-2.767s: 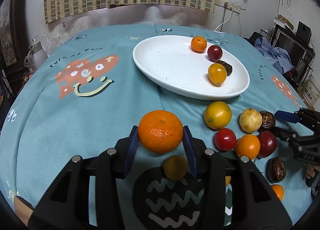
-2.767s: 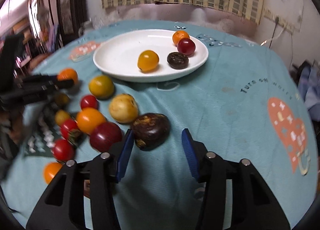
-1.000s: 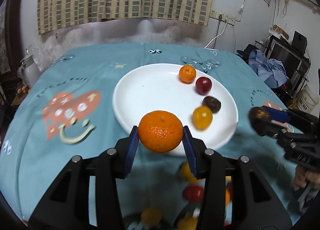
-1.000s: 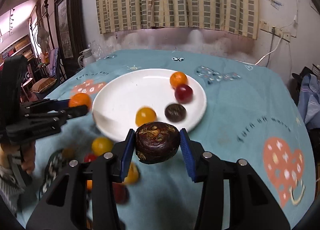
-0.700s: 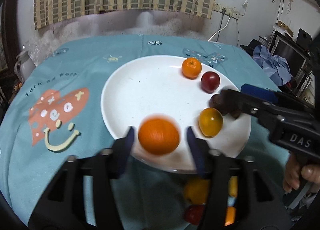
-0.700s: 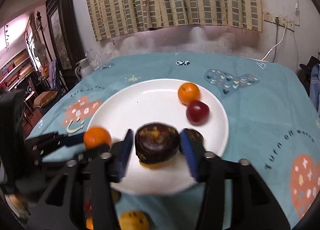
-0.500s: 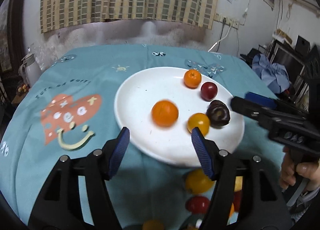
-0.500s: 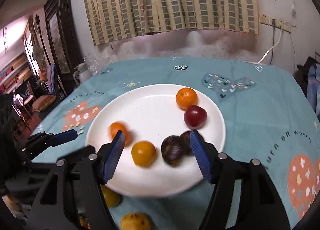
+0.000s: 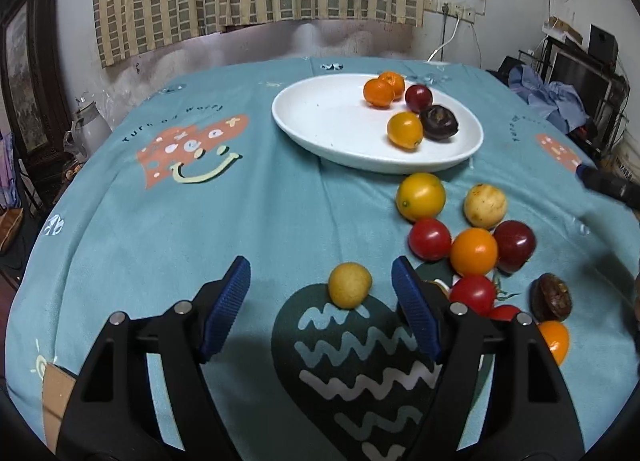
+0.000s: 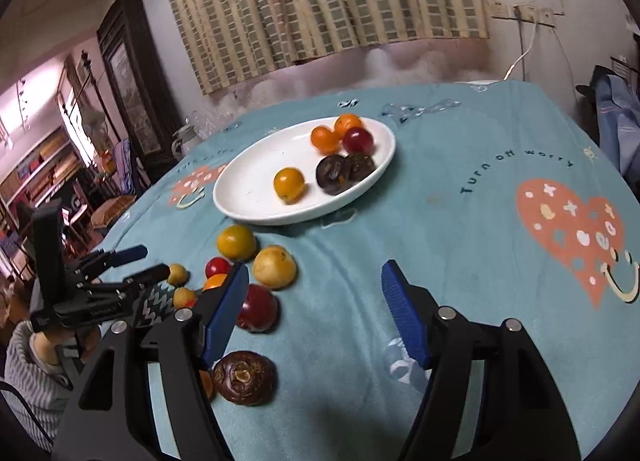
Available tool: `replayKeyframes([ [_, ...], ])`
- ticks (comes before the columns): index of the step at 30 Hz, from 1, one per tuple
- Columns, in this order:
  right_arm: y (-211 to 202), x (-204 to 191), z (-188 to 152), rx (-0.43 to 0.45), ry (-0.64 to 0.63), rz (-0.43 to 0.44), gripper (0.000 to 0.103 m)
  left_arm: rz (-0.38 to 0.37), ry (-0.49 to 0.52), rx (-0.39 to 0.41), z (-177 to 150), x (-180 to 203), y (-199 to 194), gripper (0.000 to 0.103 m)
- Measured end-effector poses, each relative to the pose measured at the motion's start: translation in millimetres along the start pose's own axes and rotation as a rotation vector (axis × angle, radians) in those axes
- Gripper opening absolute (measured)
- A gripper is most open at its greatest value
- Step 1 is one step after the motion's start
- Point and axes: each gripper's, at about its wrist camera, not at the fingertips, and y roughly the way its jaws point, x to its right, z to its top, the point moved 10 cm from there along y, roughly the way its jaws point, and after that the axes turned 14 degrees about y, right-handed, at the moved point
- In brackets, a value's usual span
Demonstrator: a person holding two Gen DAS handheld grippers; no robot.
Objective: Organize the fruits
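Partly done, by the look of things. On the white plate [image 9: 320, 121], toward its far right side: two small oranges [image 9: 378, 93] touching, a dark red fruit [image 9: 418, 97], a yellow-orange one [image 9: 405, 129] and, in the right wrist view, two dark wrinkled fruits [image 10: 345, 172] pressed together. Still loose on the blue tablecloth [image 9: 200, 229], near the plate: a yellow fruit [image 9: 421, 196], a pale speckled one [image 9: 485, 206], red tomatoes [image 9: 429, 239], an orange one [image 9: 474, 252], a dark red plum [image 9: 514, 245], another dark wrinkled fruit [image 9: 551, 297], and a few more half hidden behind the finger. Left gripper [image 9: 320, 313] empty and opening wider, a small yellow fruit [image 9: 349, 285] lying between its blue pads, untouched. Right gripper [image 10: 314, 309] wide and empty, nothing but cloth between the pads, the plum just outside the left pad. More than half the fruit probably left to move.
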Motion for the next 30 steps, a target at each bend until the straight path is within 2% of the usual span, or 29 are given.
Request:
replayKeyframes([
  [5, 3, -3, -3, -0.011, -0.020, -0.004, 0.069, -0.023, -0.004, -0.017, -1, 1, 6, 0.069],
  [6, 4, -5, -4, -0.013, -0.027, -0.006, 0.069, -0.032, -0.005, -0.024, -1, 2, 8, 0.060],
  [9, 5, -7, -6, -0.013, -0.040, -0.010, 0.069, -0.067, 0.004, -0.052, -4, 7, 15, 0.044],
  [11, 5, -6, -7, -0.014, -0.040, -0.013, 0.069, -0.084, 0.015, -0.062, -5, 11, 18, 0.038],
  [16, 9, -3, -10, -0.024, -0.037, -0.020, 0.069, -0.109, 0.041, -0.089, -7, 20, 23, 0.034],
  [17, 9, -3, -11, -0.026, -0.039, -0.020, 0.069, -0.110, 0.045, -0.085, -6, 21, 22, 0.025],
  [22, 15, -9, -19, -0.054, -0.068, -0.017, 0.069, -0.075, 0.024, -0.031, -1, 12, 10, 0.026],
  [27, 34, -22, -36, -0.166, -0.020, 0.048, 0.069, -0.076, -0.029, -0.008, 3, 1, 5, 0.025],
  [30, 48, -31, -44, -0.206, -0.036, 0.036, 0.068, -0.082, -0.029, -0.009, 4, 1, 6, 0.026],
])
